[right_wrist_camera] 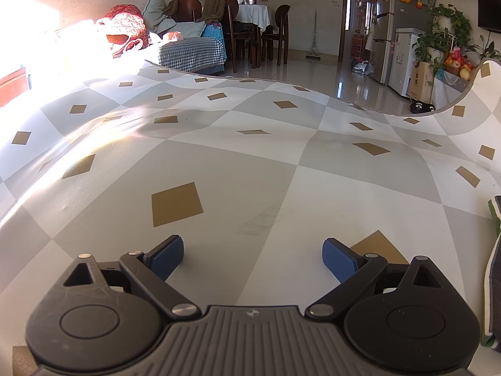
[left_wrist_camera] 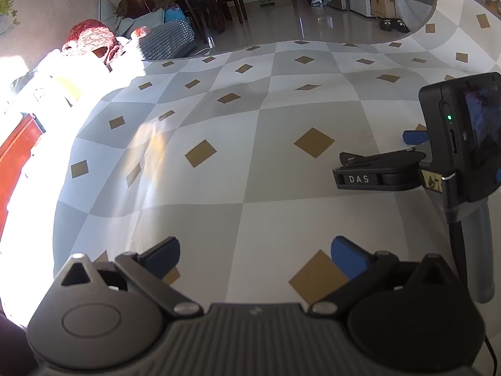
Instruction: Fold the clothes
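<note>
Between folds, nothing held. Left gripper (left_wrist_camera: 255, 258) fingers spread, empty, over bare checkered surface (left_wrist_camera: 250, 131). Right gripper (right_wrist_camera: 253, 258) likewise. Only nearby clothing: folded garment (right_wrist_camera: 494, 269) at surface's right edge. Next: fetch garment, spread flat mid-surface.

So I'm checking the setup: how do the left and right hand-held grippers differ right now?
The left hand-held gripper has only bare tablecloth ahead; the right hand-held gripper has a garment edge at its right. The left sits in sun glare, the right in even light. Both are open and empty.
</note>
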Demonstrator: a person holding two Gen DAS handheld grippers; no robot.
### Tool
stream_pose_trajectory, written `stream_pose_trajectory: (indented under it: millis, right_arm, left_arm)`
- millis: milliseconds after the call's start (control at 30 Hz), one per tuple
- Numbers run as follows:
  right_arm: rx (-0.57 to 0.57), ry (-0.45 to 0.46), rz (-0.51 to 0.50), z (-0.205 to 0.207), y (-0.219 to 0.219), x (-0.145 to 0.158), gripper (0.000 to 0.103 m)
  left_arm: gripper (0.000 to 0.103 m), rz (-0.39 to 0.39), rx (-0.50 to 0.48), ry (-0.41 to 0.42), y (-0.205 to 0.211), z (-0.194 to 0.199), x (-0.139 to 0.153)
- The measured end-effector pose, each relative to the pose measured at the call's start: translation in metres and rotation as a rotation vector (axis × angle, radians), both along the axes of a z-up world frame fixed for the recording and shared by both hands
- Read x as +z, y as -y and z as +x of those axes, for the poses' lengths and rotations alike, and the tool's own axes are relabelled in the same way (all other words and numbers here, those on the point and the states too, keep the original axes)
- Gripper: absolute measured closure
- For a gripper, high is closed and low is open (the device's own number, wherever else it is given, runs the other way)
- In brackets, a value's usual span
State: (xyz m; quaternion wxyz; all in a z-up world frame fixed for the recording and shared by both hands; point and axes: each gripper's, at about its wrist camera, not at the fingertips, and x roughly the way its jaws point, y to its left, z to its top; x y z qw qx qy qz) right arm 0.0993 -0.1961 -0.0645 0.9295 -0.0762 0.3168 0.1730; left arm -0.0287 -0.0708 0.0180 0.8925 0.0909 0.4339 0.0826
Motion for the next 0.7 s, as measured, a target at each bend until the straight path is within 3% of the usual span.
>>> stream_pose_trajectory:
  millis: [700]
  right_arm:
    - [0.0, 0.0, 0.0, -0.0001, 0.0001, -0.0001, 0.007]
  left_arm:
    - [0.0, 0.028, -0.004, -0.014, 0.007, -0.0027, -0.0018]
